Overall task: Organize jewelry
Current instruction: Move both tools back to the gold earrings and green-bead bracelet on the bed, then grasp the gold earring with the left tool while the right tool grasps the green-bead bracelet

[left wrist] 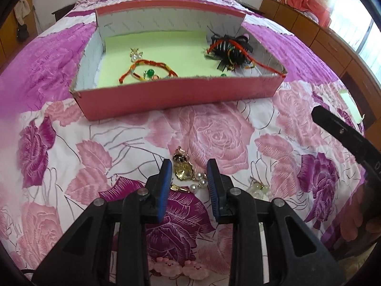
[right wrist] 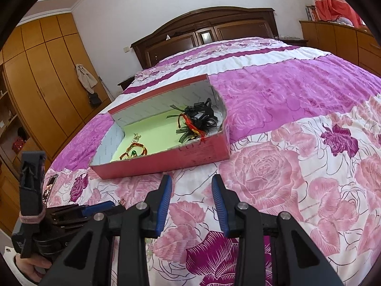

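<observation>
A red cardboard box (left wrist: 152, 100) with a pale green floor lies on the flowered bedspread; it also shows in the right wrist view (right wrist: 166, 160). Inside are a red braided bracelet with a green bead (left wrist: 148, 71), a small clear trinket (left wrist: 135, 53) and a black feathered hair comb with red cord (left wrist: 229, 50). My left gripper (left wrist: 189, 170) is open, its fingers on either side of a gold and pearl piece (left wrist: 184, 174) on the bedspread. A pale green beaded piece (left wrist: 258, 188) lies to its right. My right gripper (right wrist: 191, 187) is open and empty above the bedspread.
A pink bear-shaped clip (left wrist: 178, 268) lies under the left gripper. The right gripper's arm (left wrist: 343, 133) shows at the right edge. The left gripper (right wrist: 95, 208) shows low left in the right wrist view. Wooden wardrobes (right wrist: 42, 83) and a headboard (right wrist: 204, 31) surround the bed.
</observation>
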The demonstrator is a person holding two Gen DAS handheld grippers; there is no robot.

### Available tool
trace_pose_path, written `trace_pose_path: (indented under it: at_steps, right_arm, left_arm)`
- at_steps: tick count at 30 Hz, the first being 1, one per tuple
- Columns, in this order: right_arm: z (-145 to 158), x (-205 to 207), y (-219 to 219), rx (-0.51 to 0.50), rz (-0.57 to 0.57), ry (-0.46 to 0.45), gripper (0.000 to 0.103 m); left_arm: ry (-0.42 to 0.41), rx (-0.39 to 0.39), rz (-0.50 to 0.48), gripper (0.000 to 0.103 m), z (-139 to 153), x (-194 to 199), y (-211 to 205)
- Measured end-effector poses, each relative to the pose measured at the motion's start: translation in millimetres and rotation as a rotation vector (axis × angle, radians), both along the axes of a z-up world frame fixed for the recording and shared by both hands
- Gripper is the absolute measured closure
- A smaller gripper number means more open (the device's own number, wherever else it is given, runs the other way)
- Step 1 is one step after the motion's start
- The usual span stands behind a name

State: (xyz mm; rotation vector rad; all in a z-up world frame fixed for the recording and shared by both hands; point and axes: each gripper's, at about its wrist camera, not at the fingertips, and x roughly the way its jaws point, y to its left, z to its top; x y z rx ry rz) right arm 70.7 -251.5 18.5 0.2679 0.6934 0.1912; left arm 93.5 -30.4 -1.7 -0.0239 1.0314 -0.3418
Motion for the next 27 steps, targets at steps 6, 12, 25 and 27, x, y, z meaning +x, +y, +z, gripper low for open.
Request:
trace_pose_path:
  at_steps: [6, 12, 25, 27]
  right_arm:
    - [-4, 0, -4, 0.016, -0.005, 0.013, 0.065]
    - [-6, -1, -5, 0.026, -0.005, 0.020, 0.065]
    - [-4, -6, 4, 0.006, 0.012, 0.022, 0.065]
    - [-4, -7, 7, 0.000, 0.019, 0.023, 0.065]
  left_arm:
    - [-0.003, 0.015, 0.002, 0.082, -7, 0, -2]
    - [-0.013, 0.020, 0.000, 0.084, -10, 1, -3]
    - [-0.038, -0.014, 0.007, 0.095, 0, -6, 6]
    - [-0.044, -0.021, 0.011, 0.095, 3, -8, 8]
